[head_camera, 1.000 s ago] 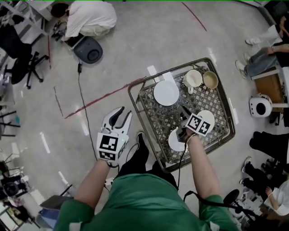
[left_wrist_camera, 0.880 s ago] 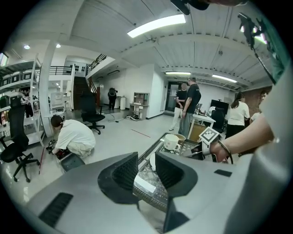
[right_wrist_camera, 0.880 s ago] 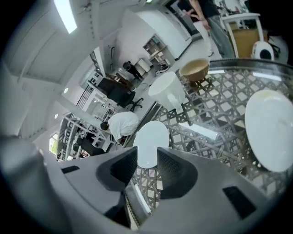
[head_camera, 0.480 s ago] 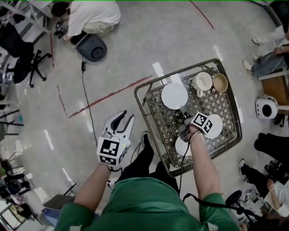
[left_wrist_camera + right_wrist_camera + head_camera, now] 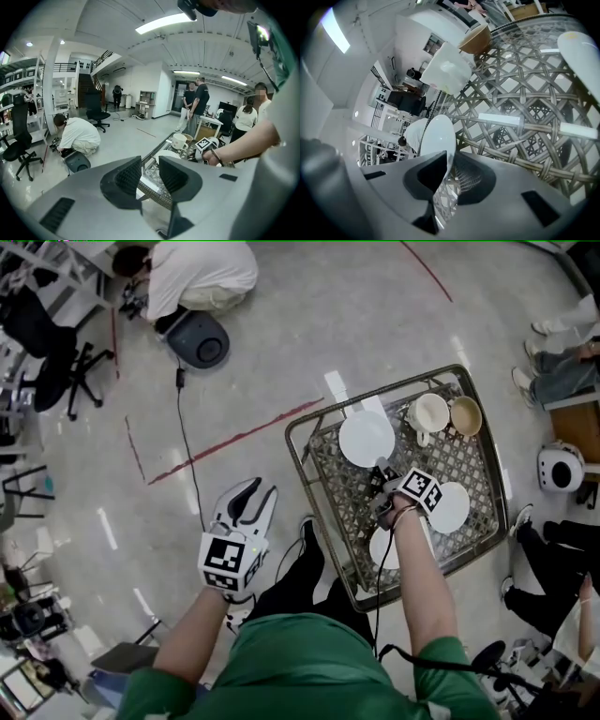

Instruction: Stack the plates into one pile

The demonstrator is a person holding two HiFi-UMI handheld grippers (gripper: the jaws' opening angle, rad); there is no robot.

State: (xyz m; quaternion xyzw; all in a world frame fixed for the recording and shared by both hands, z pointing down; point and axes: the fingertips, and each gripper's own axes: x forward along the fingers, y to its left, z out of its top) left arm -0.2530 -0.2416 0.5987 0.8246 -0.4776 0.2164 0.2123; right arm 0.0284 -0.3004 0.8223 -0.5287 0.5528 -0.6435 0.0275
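Three white plates lie apart in the wire basket [image 5: 316, 486]: one far left [image 5: 367, 439], one at the right [image 5: 452, 508], one near my wrist [image 5: 382, 547]. My right gripper [image 5: 380, 470] reaches the near rim of the far-left plate. In the right gripper view that plate [image 5: 436, 133] has its rim between the closing jaws of my right gripper [image 5: 449, 159], pads against it. My left gripper [image 5: 255, 495] hangs open over the floor left of the basket. In its own view the left gripper [image 5: 149, 164] has nothing between its jaws.
A white cup [image 5: 430, 413] and a brown cup [image 5: 465, 415] stand at the basket's far right corner. A person crouches on the floor at the far left [image 5: 197, 277], beside a dark round device [image 5: 200, 339]. Seated people's legs [image 5: 562, 371] and a white round device [image 5: 561, 468] flank the basket's right side.
My right gripper has sunk and rolled, coming onto the near rim of the far-left plate. The left gripper has stayed beside the basket.
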